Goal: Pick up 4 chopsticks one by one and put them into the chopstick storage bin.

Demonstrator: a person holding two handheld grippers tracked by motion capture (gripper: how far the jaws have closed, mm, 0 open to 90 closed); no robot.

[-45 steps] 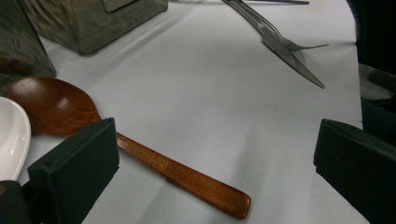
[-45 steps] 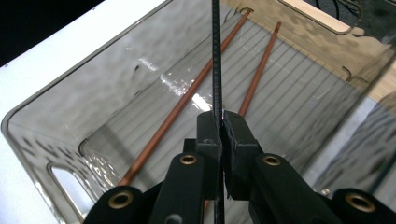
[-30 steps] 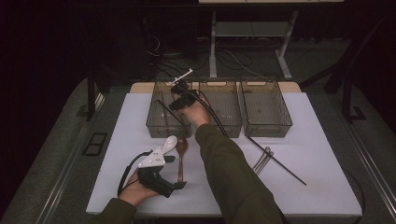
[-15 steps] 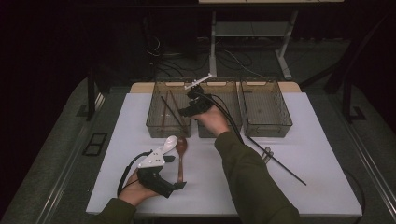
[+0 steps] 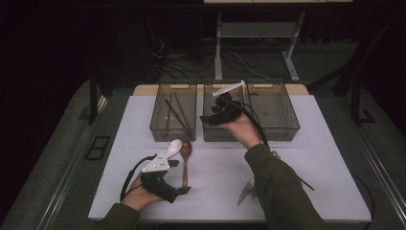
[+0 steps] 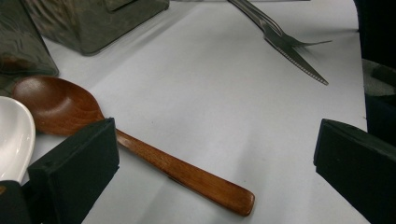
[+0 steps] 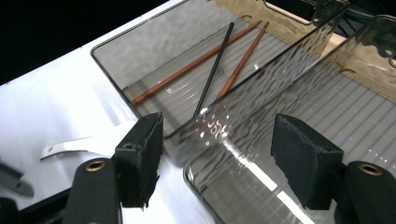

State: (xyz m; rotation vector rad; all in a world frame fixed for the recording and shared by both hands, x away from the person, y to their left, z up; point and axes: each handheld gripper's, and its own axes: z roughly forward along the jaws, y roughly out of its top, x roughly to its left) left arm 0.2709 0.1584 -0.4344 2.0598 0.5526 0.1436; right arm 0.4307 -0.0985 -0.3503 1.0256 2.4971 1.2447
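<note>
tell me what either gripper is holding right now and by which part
Nothing. The left gripper is open beside the wooden spoon, and the right gripper is open and empty over the trays.

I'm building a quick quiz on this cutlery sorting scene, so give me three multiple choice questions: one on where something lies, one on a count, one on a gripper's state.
1. Where does the wooden spoon lie?
A. in the middle bin
B. on the white table beside the left gripper
C. on the floor

2. How many chopsticks lie in the left bin?
A. one
B. three
C. six

3. How are the right gripper's fingers?
A. apart, holding nothing
B. shut on a fork
C. shut on a chopstick

Answers: 1 B, the left gripper view shows it flat on the white surface. 2 B, two brown and one black show. 3 A, only the bins show between them.
</note>
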